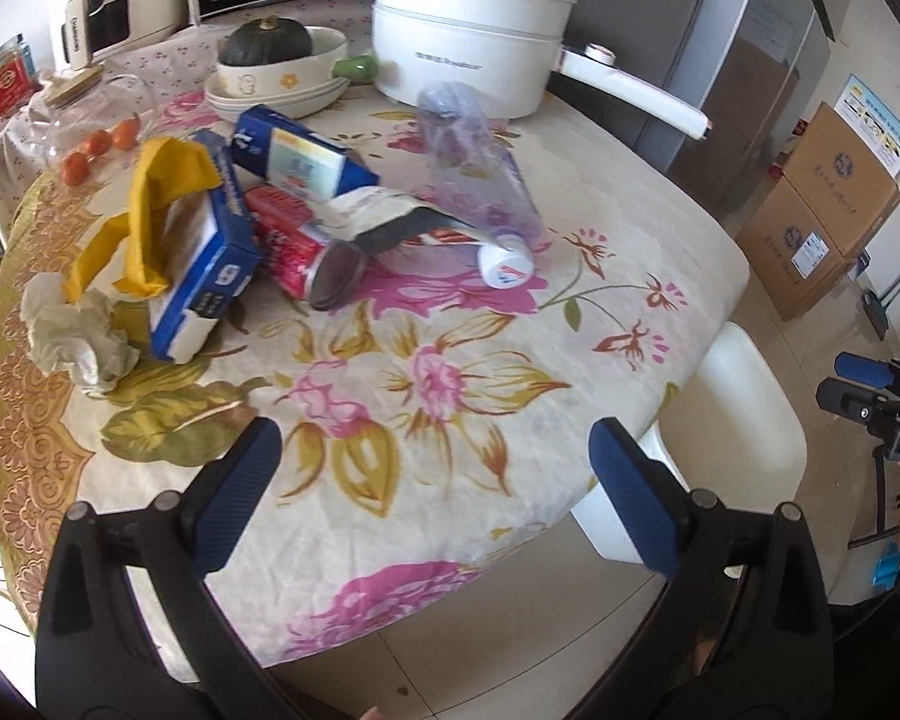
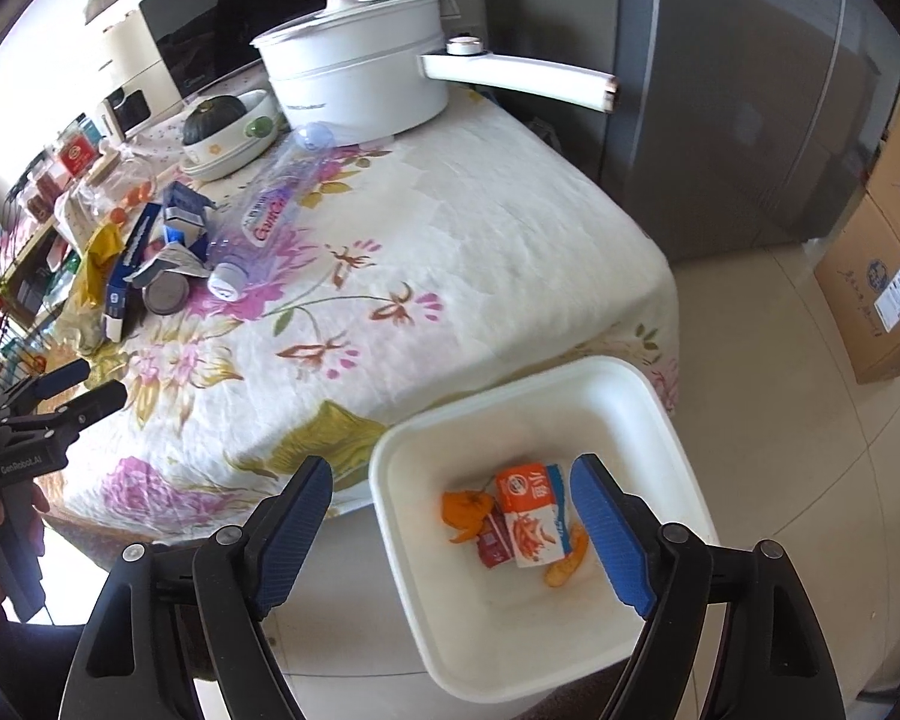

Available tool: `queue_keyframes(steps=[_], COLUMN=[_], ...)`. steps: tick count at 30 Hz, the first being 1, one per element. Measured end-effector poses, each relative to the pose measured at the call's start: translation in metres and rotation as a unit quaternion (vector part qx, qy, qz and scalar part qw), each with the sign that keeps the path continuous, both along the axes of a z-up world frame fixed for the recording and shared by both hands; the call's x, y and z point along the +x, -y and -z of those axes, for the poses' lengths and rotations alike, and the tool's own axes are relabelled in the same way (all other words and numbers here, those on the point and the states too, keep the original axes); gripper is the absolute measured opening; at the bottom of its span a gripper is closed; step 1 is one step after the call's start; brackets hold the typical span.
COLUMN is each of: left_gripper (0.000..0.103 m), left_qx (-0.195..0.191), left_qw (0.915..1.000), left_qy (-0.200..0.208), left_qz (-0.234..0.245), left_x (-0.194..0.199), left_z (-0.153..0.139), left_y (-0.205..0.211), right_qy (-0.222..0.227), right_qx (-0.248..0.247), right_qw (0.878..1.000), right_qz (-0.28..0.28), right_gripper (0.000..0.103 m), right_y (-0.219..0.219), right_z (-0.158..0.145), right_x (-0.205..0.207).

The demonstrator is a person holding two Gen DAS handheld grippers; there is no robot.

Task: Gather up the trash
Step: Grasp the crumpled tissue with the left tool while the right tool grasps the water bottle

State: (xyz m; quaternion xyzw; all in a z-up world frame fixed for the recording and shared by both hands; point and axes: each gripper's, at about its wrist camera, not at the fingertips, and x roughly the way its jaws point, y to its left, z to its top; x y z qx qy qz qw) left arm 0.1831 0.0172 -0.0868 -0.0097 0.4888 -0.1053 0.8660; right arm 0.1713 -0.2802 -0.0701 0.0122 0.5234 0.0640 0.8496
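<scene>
Trash lies in a heap on the floral tablecloth (image 1: 450, 324): a crumpled tissue (image 1: 72, 330), a yellow peel (image 1: 150, 210), a blue box (image 1: 204, 264), a red can (image 1: 306, 252), a blue carton (image 1: 306, 159), a torn wrapper (image 1: 390, 222) and a clear plastic bottle (image 1: 480, 180). My left gripper (image 1: 432, 498) is open and empty over the table's near edge. My right gripper (image 2: 450, 534) is open and empty above the white bin (image 2: 660, 408), which holds an orange-and-white snack packet (image 2: 534, 510), a small red packet and orange peel. The heap shows in the right wrist view too (image 2: 168, 252).
A white electric pot (image 1: 474, 48) with a long handle, a bowl with a dark squash (image 1: 270, 54) and small oranges (image 1: 96, 147) stand at the table's back. A grey fridge (image 2: 750, 90) and cardboard boxes (image 1: 828, 210) stand to the right.
</scene>
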Motion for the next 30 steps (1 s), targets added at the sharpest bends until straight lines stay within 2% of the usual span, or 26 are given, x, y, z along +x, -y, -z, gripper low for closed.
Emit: queue_keyframes(steps=[7,14,19,26,29,30], left_gripper=[0.102,0.102,0.102,0.101,0.093,0.086], left_qx=[0.004,0.012,0.005,-0.051,-0.074,-0.082], left_qw=[0.9982,0.9927,0.9826,0.9621,0.9574,0.9554], left_qy=[0.004,0.008,0.014,0.003,-0.009,-0.012], left_qz=[-0.059,-0.119,-0.185,-0.268,-0.279,-0.284], left_x=[-0.001,0.004,0.018,0.043,0.049,0.050], left_z=[0.001,0.008,0.016,0.037,0.050,0.055], left_y=[-0.059,-0.113,-0.153,-0.189,-0.195,-0.197], right_qy=[0.002,-0.001,0.003,0.021,0.026,0.026], right_qx=[0.005,0.028,0.056,0.113,0.128,0.131], right_qw=[1.000,0.999,0.998,0.992,0.990,0.989], right_qz=[-0.021,-0.027,-0.006,0.046,0.058,0.059], right_gripper=[0.083,0.084,0.084,0.084,0.084,0.084], right_y=[-0.042,-0.080,-0.098,-0.112,-0.117,-0.119], right_z=[0.000,0.004,0.008,0.024,0.034,0.038], right_x=[0.014,0.038,0.067,0.117,0.136,0.141])
